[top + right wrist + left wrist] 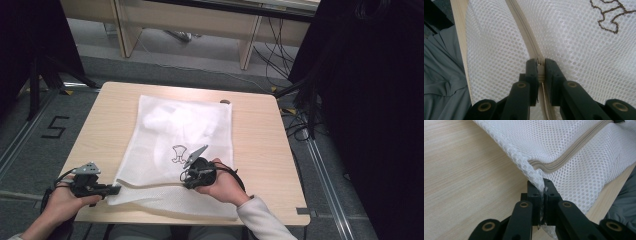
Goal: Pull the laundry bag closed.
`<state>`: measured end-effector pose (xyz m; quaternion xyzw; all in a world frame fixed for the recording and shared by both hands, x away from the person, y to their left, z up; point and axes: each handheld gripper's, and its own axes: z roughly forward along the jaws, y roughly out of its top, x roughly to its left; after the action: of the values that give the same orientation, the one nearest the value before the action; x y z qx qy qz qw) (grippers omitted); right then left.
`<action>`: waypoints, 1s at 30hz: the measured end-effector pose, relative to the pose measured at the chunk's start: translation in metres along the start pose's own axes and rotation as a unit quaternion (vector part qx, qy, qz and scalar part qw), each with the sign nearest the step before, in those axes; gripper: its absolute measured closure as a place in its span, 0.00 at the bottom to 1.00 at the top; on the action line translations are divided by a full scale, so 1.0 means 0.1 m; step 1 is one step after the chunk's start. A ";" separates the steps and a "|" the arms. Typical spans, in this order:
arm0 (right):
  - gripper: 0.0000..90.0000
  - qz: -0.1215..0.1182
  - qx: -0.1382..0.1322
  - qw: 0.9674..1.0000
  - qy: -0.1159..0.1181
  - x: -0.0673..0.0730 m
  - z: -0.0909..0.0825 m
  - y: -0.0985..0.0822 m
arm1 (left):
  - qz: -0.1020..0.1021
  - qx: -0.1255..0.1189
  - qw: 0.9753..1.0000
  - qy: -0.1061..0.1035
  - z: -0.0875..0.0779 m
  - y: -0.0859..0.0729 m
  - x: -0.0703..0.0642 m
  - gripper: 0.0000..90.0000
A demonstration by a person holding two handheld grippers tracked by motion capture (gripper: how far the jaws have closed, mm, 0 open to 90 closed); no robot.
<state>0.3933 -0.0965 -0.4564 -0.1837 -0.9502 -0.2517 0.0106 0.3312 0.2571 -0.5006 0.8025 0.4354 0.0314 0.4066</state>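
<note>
High view: a white mesh laundry bag (175, 145) lies flat on a light wooden table (260, 145), spanning most of the middle of the top, its near edge close to the person's side. A small dark outline motif (178, 153) is printed on the mesh near the bag's centre.

Left gripper (114, 189): at the bag's near left corner. Jaws together, clamped on the mesh. Left gripper view confirms it: the two black jaws stand pressed on a pinched fold of netting at the corner (539, 185), just below where the beige zipper (571, 153) bends. Corner is lifted slightly off the table; the rest of the bag spreads away beyond it.

Left hand (67, 200): low at the table's near left edge, wrapped round the gripper body, forearm entering from the bottom left. Gripper lies roughly level, pointing toward the bag.

Right gripper (186, 175): on the bag's near half, right of centre. Jaws together, clamped on the zipper line; right gripper view shows the pale zipper tape (524, 32) running straight into the narrow gap between them, with what appears to be the slider (540, 66) nipped there.

Right hand (225, 182): resting over the bag, palm turned inward, light sleeve (262, 220) entering from the bottom right.
</note>
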 end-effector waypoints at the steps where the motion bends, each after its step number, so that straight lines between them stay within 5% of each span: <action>1: 0.91 0.004 0.002 1.000 -0.004 0.01 0.00 0.00 | -0.001 -0.001 1.000 0.002 0.00 0.00 0.00 0.95; 30: 0.91 0.011 -0.002 1.000 -0.002 -0.05 -0.08 -0.12 | 0.003 0.002 1.000 -0.001 0.00 0.00 0.00 0.95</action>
<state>0.3935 -0.1121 -0.4555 -0.1945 -0.9476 -0.2532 0.0113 0.3313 0.2571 -0.5006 0.8047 0.4328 0.0312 0.4052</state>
